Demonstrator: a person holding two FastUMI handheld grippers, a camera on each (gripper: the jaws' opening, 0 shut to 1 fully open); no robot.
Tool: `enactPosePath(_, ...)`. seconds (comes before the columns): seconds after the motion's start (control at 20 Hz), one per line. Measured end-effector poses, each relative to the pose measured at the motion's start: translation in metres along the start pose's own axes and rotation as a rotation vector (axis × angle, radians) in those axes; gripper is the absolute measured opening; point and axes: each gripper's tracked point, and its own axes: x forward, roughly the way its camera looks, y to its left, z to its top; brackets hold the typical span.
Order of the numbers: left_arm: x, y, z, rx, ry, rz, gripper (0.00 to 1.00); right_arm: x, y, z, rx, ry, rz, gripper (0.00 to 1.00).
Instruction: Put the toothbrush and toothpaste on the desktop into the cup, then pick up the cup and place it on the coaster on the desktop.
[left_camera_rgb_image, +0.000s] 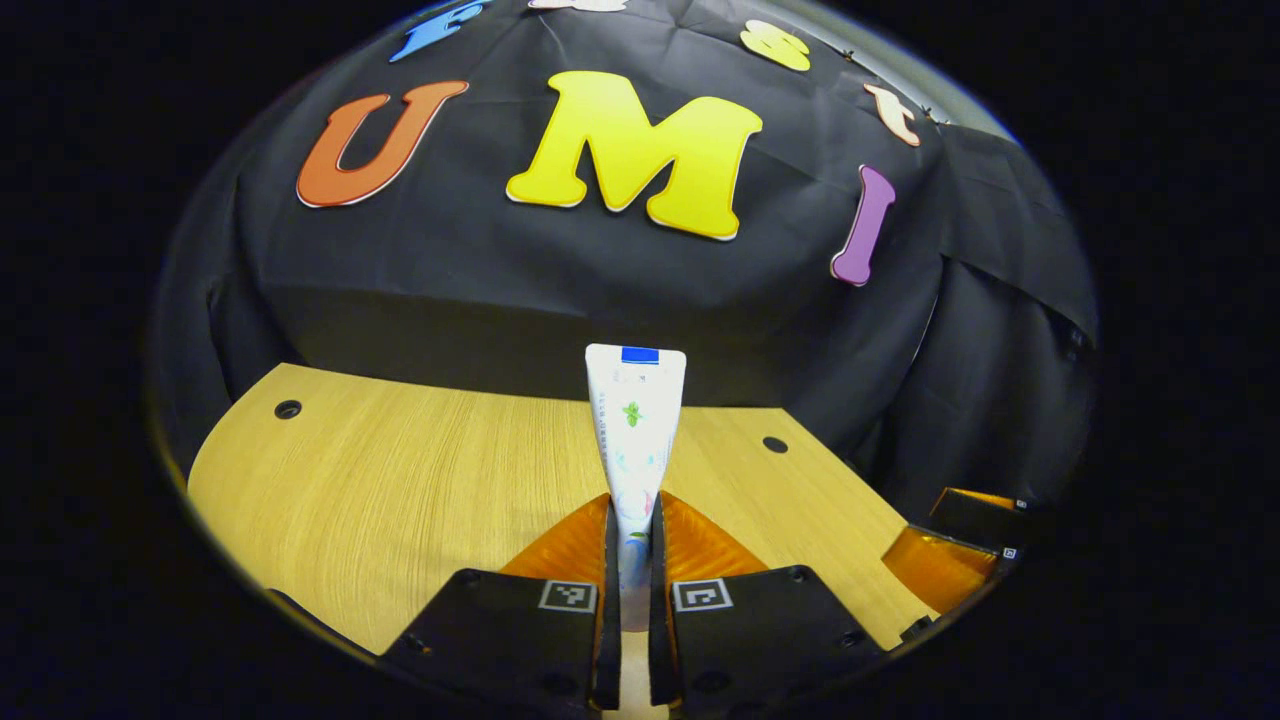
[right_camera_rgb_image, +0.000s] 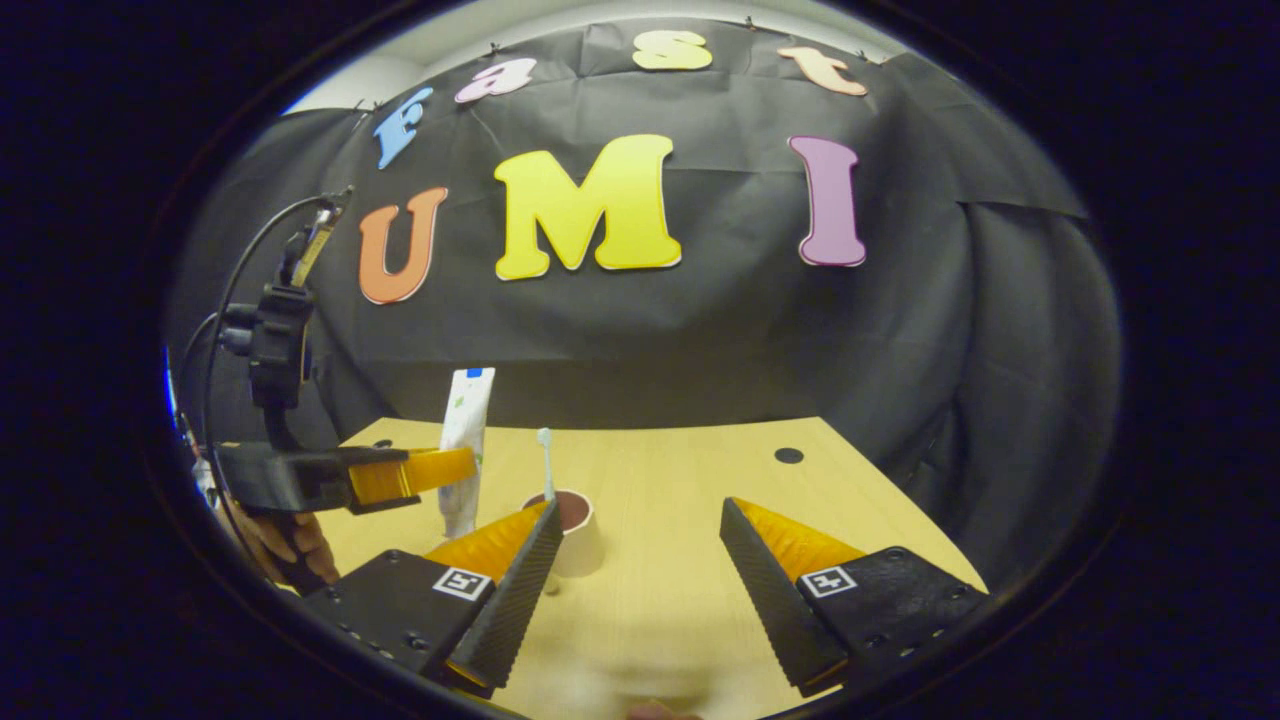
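Note:
A white toothpaste tube (left_camera_rgb_image: 634, 430) stands upright between the fingers of my left gripper (left_camera_rgb_image: 630, 520), which is shut on its lower part. In the right gripper view the same tube (right_camera_rgb_image: 466, 440) hangs in the left gripper (right_camera_rgb_image: 440, 468) above the wooden desktop (right_camera_rgb_image: 660, 610), left of the cup. The pale cup (right_camera_rgb_image: 577, 530) with a dark inside stands on the desktop with a toothbrush (right_camera_rgb_image: 546, 462) upright in it. My right gripper (right_camera_rgb_image: 640, 550) is open just in front of the cup, its left finger partly covering the cup.
A hand (right_camera_rgb_image: 285, 545) holds the left gripper at the left edge. The right gripper (left_camera_rgb_image: 950, 550) shows at the lower right of the left gripper view. Two dark holes (left_camera_rgb_image: 288, 409) (left_camera_rgb_image: 775, 444) mark the desktop. The black cloth wall closes the back.

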Motion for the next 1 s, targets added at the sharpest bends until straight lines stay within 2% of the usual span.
enactPosePath(0.1, 0.011, -0.005, 0.010, -0.010, -0.059, -0.003, 0.14, -0.006, -0.007, -0.001, 0.007, -0.005, -0.020, 0.96)
enactPosePath(0.15, 0.016, -0.008, 0.013, -0.017, -0.084, -0.004, 0.14, -0.009, -0.010, -0.002, 0.009, -0.008, -0.026, 0.93)
enactPosePath(0.25, 0.024, -0.013, 0.018, -0.044, -0.128, -0.005, 0.14, -0.012, -0.013, -0.002, 0.002, -0.017, -0.033, 0.96)
enactPosePath(0.3, 0.027, -0.013, 0.019, -0.057, -0.146, 0.002, 0.13, -0.013, -0.014, -0.002, 0.000, -0.022, -0.030, 0.93)
enactPosePath(0.35, 0.032, -0.014, 0.016, -0.067, -0.156, 0.008, 0.14, -0.013, -0.015, -0.002, -0.004, -0.025, -0.031, 0.96)
enactPosePath(0.6, 0.048, -0.015, 0.007, -0.075, -0.194, 0.060, 0.14, -0.010, -0.016, -0.007, -0.016, -0.033, 0.002, 0.96)
enactPosePath(0.8, 0.055, -0.011, -0.012, -0.019, -0.217, 0.149, 0.14, -0.007, -0.018, -0.010, -0.026, -0.025, 0.045, 0.93)
enactPosePath(0.9, 0.060, -0.011, -0.021, -0.008, -0.223, 0.184, 0.14, -0.006, -0.021, -0.013, -0.031, -0.024, 0.065, 0.93)
enactPosePath(0.95, 0.061, -0.011, -0.024, 0.000, -0.222, 0.196, 0.14, -0.006, -0.022, -0.013, -0.034, -0.026, 0.072, 0.96)
enactPosePath(1.0, 0.063, -0.010, -0.025, 0.006, -0.232, 0.213, 0.14, -0.005, -0.026, -0.013, -0.035, -0.026, 0.076, 0.93)
